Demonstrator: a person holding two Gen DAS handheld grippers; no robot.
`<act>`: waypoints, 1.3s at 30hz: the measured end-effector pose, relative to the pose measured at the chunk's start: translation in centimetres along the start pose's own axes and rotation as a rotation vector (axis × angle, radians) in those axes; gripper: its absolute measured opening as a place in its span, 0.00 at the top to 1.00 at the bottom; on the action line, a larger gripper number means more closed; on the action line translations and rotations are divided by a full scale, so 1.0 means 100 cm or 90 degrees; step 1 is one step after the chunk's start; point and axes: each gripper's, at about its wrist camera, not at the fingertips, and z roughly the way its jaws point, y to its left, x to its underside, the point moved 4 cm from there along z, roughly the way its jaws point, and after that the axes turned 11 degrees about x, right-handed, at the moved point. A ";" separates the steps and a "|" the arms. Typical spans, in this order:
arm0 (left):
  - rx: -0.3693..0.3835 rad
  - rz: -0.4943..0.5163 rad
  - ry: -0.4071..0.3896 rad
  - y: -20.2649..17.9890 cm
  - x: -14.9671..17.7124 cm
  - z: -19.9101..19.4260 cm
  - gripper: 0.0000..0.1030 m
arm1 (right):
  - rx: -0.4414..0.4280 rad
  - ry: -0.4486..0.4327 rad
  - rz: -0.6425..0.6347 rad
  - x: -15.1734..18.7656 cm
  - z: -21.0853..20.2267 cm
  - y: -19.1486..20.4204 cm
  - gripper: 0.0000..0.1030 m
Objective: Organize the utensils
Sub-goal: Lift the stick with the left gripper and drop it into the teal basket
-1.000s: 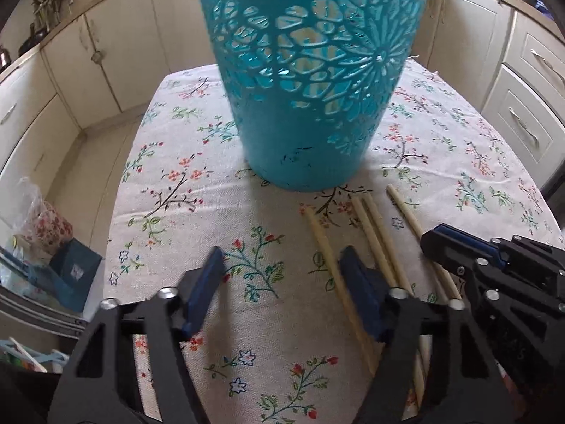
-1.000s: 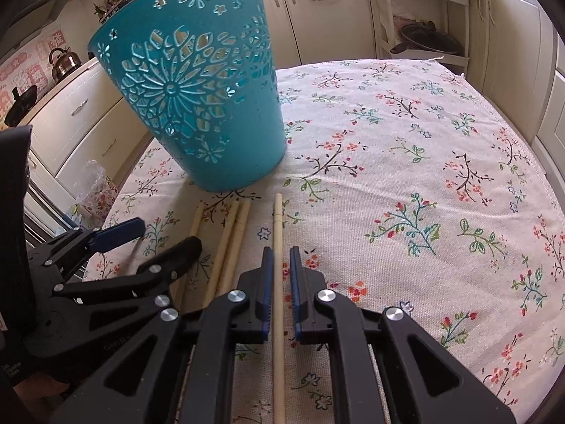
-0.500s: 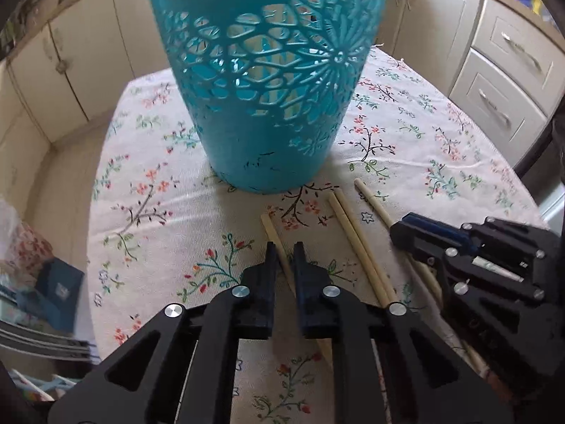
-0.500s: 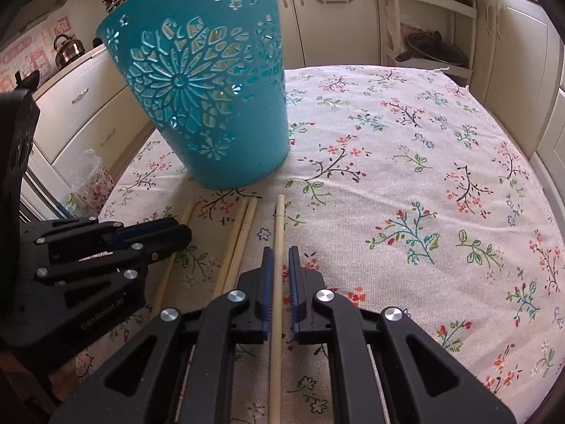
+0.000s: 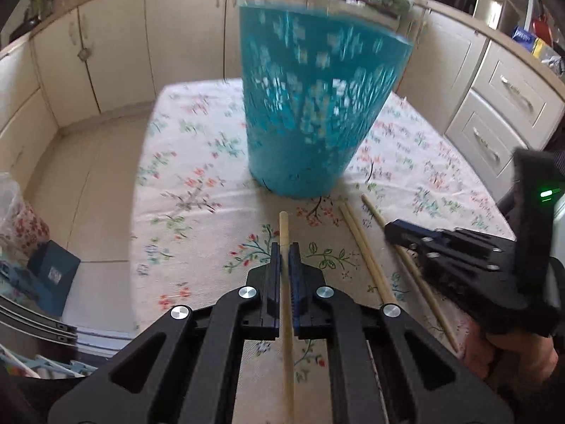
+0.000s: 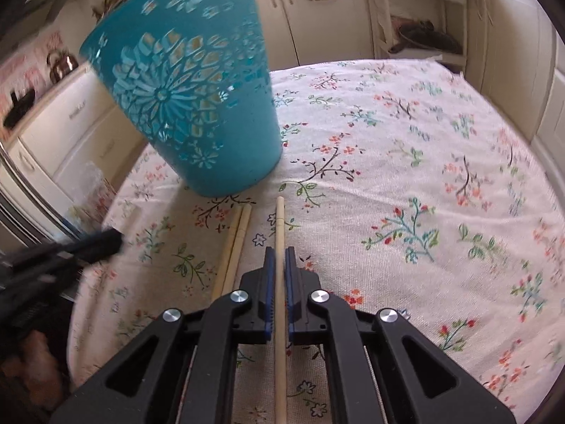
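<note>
A teal cut-out basket (image 5: 314, 113) stands upright on the floral tablecloth (image 5: 190, 190); it also shows in the right wrist view (image 6: 190, 106). My left gripper (image 5: 284, 247) is shut on a wooden chopstick (image 5: 284, 233) and holds it lifted above the cloth, pointing at the basket. My right gripper (image 6: 279, 251) is shut on another chopstick (image 6: 279, 222), low over the cloth. Two more chopsticks (image 6: 237, 236) lie side by side on the cloth between the grippers, also seen in the left wrist view (image 5: 363, 247). The right gripper (image 5: 392, 228) shows in the left view.
Cream kitchen cabinets (image 5: 116, 42) ring the table. Drawers (image 5: 501, 120) stand to the right. A kettle (image 6: 61, 65) sits on a counter at the left. Bags and a blue box (image 5: 53, 268) lie on the floor left of the table edge.
My left gripper closed on a chopstick and has raised it off the cloth, pulling back from the basket. My right gripper stays shut on its chopstick and has risen slightly.
</note>
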 end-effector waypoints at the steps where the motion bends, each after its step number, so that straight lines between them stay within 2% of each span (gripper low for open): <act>1: 0.002 -0.003 -0.013 0.001 0.000 -0.009 0.96 | 0.006 -0.001 -0.007 -0.001 0.001 0.001 0.96; 12: 0.071 -0.024 -0.119 -0.004 -0.019 -0.079 0.96 | -0.020 -0.005 0.037 -0.002 0.003 -0.008 0.96; 17: 0.106 -0.026 -0.188 -0.010 -0.048 -0.123 0.96 | -0.019 -0.005 0.036 -0.002 0.003 -0.006 0.96; 25: 0.172 -0.052 -0.281 -0.011 -0.111 -0.160 0.96 | -0.021 -0.005 0.036 -0.003 0.002 -0.006 0.96; 32: 0.181 -0.024 -0.328 -0.035 -0.166 -0.146 0.96 | -0.031 -0.004 0.045 -0.002 0.002 -0.008 0.96; 39: 0.112 -0.032 -0.403 -0.032 -0.222 -0.105 0.95 | -0.041 -0.002 0.053 -0.002 0.002 -0.011 0.96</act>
